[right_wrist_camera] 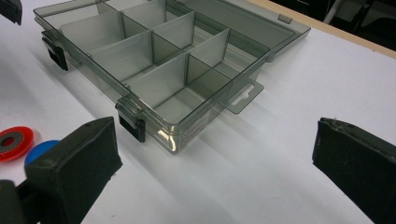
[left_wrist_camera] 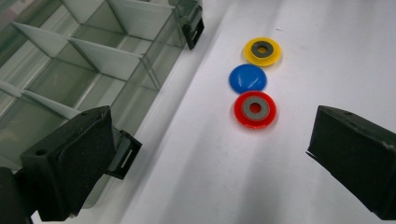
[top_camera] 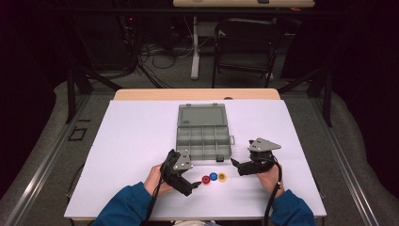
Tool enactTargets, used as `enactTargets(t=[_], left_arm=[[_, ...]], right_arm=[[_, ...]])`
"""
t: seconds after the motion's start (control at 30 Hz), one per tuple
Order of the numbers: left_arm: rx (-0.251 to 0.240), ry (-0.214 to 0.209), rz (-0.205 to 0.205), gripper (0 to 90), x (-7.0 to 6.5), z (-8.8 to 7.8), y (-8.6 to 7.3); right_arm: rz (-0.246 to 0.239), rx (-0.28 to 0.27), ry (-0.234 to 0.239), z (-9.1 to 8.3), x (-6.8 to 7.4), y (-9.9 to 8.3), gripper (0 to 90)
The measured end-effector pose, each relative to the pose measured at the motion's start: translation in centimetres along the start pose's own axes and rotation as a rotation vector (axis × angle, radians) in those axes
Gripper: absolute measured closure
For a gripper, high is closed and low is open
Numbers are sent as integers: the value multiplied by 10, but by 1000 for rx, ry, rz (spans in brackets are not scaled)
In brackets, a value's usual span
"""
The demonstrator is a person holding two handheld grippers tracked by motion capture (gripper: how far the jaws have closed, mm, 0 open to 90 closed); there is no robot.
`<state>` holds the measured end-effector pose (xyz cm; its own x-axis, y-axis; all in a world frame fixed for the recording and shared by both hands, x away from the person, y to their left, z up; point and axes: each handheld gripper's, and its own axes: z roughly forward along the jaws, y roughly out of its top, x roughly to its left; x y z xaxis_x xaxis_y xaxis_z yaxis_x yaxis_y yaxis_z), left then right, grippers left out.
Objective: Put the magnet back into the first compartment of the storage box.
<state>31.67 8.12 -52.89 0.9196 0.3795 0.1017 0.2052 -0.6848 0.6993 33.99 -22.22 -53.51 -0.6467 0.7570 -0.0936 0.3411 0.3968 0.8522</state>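
Because the compartment box (top_camera: 203, 133) lay open on the desk (top_camera: 136, 141) ready for filling, the red disc (left_wrist_camera: 255, 109), blue disc (left_wrist_camera: 248, 78) and yellow disc (left_wrist_camera: 262, 50) sat just before it, and the left gripper (top_camera: 196, 184) and right gripper (top_camera: 232, 162) flanked them, jaws spread, empty.

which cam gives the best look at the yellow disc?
Left gripper view: the yellow disc lies whole between the jaws, its grey centre ring plain, at the far end of the row past the blue disc. In the high view it is a small dot. The right gripper view catches red and blue discs at its edge.
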Motion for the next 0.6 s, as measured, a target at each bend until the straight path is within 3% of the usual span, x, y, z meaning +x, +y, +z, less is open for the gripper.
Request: enactTargets(t=[0.6], left_arm=[[70,-72,10,2,-9,16,13]], right_arm=[[4,5,-14,0,-3,-1,0]])
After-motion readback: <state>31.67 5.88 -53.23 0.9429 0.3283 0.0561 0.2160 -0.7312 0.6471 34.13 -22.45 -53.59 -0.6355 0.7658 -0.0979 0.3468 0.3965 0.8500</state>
